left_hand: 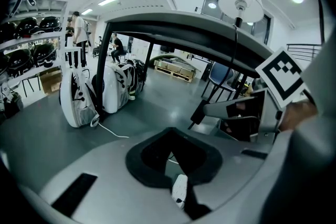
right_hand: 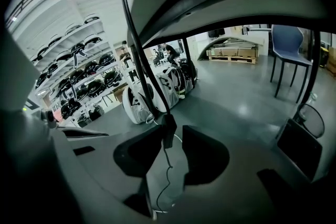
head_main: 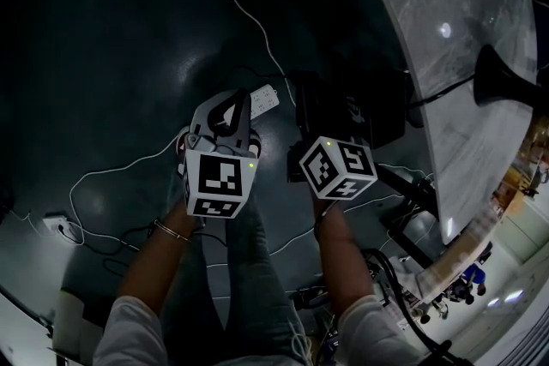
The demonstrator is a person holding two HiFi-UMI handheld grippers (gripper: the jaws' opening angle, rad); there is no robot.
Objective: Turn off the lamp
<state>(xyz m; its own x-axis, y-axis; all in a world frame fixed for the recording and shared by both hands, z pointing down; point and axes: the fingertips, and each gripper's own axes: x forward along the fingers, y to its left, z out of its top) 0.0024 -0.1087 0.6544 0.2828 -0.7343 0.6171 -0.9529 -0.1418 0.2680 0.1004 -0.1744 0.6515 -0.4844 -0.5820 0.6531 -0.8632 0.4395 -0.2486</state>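
Your right gripper stands open around the cord switch without pinching it, your left gripper is closed on nothing, and the lamp on the table seems unlit, so little likely remains.

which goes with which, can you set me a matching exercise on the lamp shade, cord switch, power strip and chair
1 lamp shade
2 cord switch
3 power strip
4 chair

a blue
b white, on the floor
c white, above the table
d black, between the right gripper's open jaws

Pairs: 1-c, 2-d, 3-b, 4-a
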